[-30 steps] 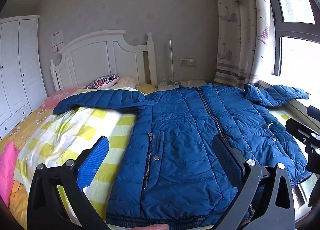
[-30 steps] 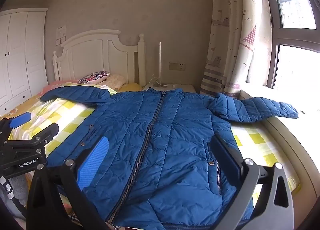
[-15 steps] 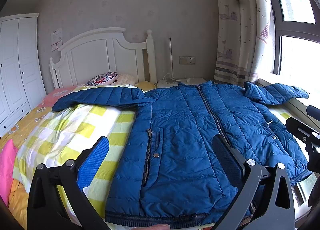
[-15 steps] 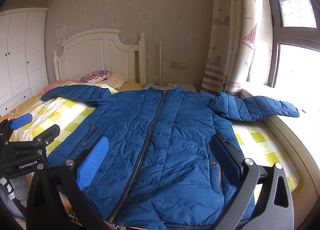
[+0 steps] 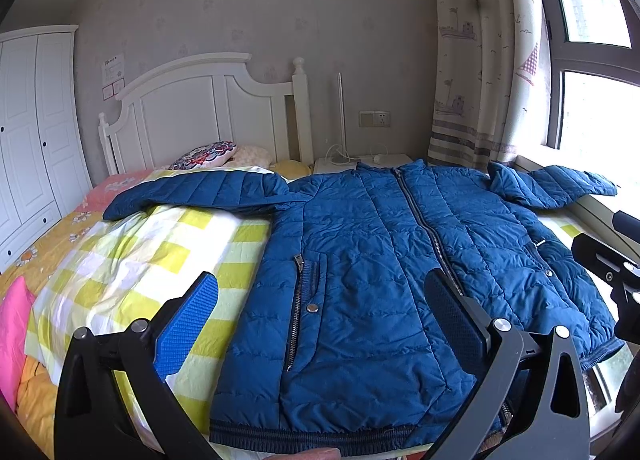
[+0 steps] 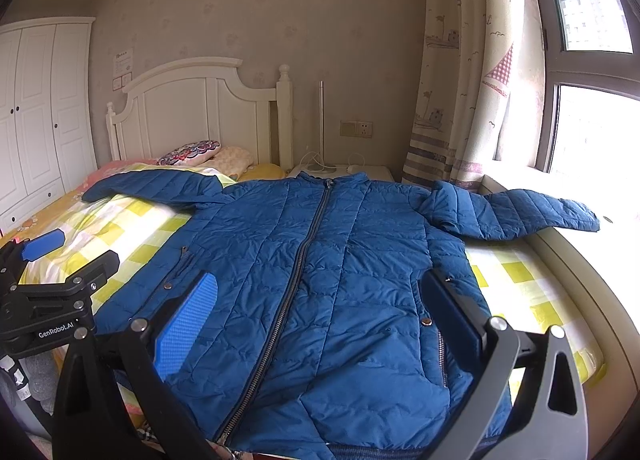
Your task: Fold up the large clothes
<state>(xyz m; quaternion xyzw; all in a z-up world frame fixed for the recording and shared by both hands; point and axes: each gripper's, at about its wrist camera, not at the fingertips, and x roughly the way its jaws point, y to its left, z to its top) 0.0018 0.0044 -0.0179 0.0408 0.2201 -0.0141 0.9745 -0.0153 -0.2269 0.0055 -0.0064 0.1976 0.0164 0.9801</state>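
A blue quilted jacket [image 5: 360, 260] [image 6: 320, 268] lies flat and zipped on the bed, front up, collar toward the headboard. Its left sleeve [image 5: 200, 192] stretches over the checked quilt. Its right sleeve [image 6: 512, 212] reaches out onto the window sill. My left gripper [image 5: 320, 300] hovers open above the hem, over the left pocket zip, holding nothing. My right gripper [image 6: 316, 300] hangs open above the lower front near the zipper, also with nothing in it. Each gripper shows at the edge of the other's view.
The yellow-and-white checked quilt [image 5: 132, 260] covers the bed. Pillows [image 5: 208, 150] lie by the white headboard [image 5: 200, 108]. A white wardrobe [image 5: 32, 132] stands at the left. A nightstand [image 5: 360, 162] with a lamp, a curtain [image 5: 480, 60] and a window sill [image 6: 580, 260] are at the right.
Both grippers have drawn back and risen slightly, so a little more of the jacket's hem shows. The jacket has not moved and both grippers stay open.
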